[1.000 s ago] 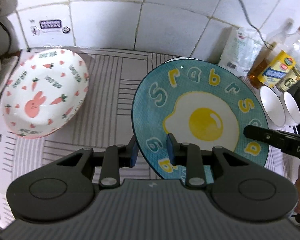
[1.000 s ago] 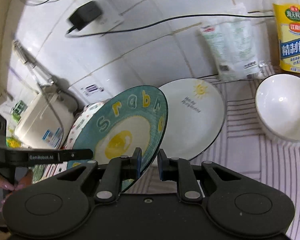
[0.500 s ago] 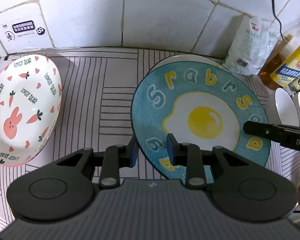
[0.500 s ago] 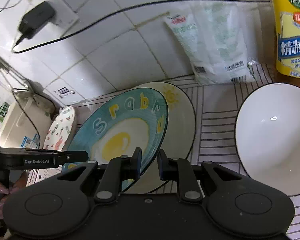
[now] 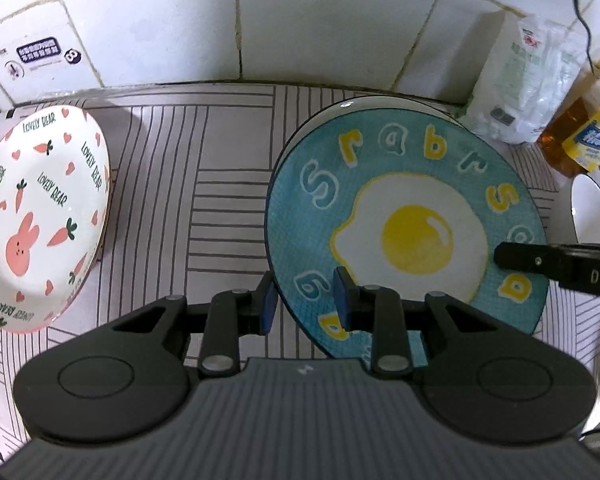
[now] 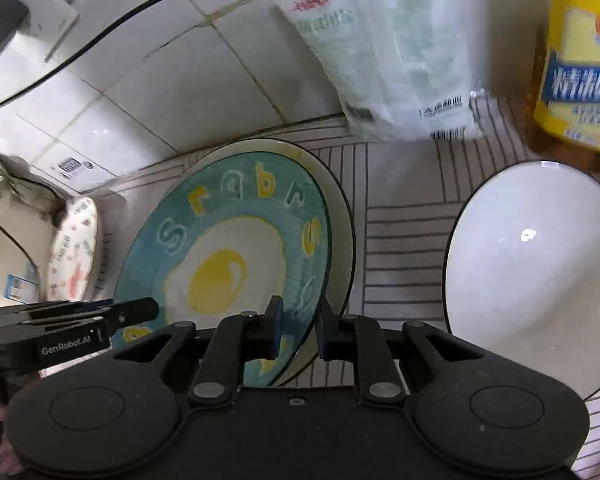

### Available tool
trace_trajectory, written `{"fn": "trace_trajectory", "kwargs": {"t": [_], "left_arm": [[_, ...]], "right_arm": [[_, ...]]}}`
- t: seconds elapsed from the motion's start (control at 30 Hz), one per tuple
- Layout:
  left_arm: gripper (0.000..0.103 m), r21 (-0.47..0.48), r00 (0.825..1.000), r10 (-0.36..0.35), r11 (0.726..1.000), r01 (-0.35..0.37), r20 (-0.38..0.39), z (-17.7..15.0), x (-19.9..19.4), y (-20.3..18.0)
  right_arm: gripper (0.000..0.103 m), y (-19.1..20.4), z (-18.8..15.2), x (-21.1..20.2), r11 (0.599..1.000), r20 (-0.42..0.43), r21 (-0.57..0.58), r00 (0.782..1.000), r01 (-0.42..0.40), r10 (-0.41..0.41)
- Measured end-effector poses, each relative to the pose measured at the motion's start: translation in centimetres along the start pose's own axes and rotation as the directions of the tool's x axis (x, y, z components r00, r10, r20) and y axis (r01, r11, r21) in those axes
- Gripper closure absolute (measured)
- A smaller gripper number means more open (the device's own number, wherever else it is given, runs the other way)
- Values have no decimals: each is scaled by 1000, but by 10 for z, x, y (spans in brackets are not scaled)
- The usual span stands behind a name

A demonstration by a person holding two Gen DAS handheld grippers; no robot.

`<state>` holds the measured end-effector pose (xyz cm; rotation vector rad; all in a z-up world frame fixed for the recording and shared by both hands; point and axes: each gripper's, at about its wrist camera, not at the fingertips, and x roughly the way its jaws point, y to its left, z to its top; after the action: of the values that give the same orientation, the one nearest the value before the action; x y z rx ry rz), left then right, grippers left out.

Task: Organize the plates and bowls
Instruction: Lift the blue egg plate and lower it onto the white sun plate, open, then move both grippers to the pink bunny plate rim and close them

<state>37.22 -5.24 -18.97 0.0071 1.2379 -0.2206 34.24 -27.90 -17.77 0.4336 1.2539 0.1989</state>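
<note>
A blue plate with a fried-egg picture (image 5: 412,208) (image 6: 236,256) hangs between both grippers, over a white black-rimmed plate (image 5: 384,100) (image 6: 342,224) that shows only as a crescent behind it. My left gripper (image 5: 305,300) is shut on the blue plate's near left rim. My right gripper (image 6: 300,328) is shut on its right rim, and one of its fingers (image 5: 540,260) reaches in from the right. Whether the blue plate touches the white one I cannot tell. A bunny-and-carrot plate (image 5: 40,220) (image 6: 74,252) lies to the left. A white bowl (image 6: 532,272) (image 5: 592,208) sits to the right.
The striped mat (image 5: 220,184) covers the counter up to a tiled wall (image 5: 300,20). A white bag (image 6: 384,60) (image 5: 528,80) leans on the wall at the back right, beside an oil bottle (image 6: 580,60). A black cable (image 6: 140,20) runs along the tiles.
Both grippers carried the blue plate down and over the white plate, which now hides its sun picture. The bunny plate stayed in place at the left.
</note>
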Motion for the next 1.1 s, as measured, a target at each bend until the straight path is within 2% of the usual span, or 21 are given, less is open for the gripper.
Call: {"fn": "trace_trajectory", "kwargs": {"t": [0.1,0.23,0.37,0.53,0.77,0.93,1.1], "left_arm": [[75,-8,999,24,1000,-24,-32,1,4,-1],[75,12,998,55,998,-55,-35,1,3,-7],[76,18,997,56,998,-55,-44,1,3,-7],[78,30,997,65,997,-64,-35,0,3,-13],[82,-30,999,29,999,-30,-25,-4,-6,-3],[82,-56,1000,31,998,-31,-2,-14,-25,4],[82,-70,999,45,997,-43,22,-28,-53,13]], "right_arm": [[78,14,0,-2,996,-6,-52,998,66,-67],[70,35,-2,0,976,2,-156,988,152,-153],[65,48,-7,1,946,34,-232,974,225,-224],[64,54,-13,7,899,69,-306,949,314,-308],[64,44,-19,9,911,119,-284,953,300,-277],[64,33,-28,-4,951,154,-214,969,224,-193],[64,31,-42,-26,961,237,-181,958,208,-163]]}}
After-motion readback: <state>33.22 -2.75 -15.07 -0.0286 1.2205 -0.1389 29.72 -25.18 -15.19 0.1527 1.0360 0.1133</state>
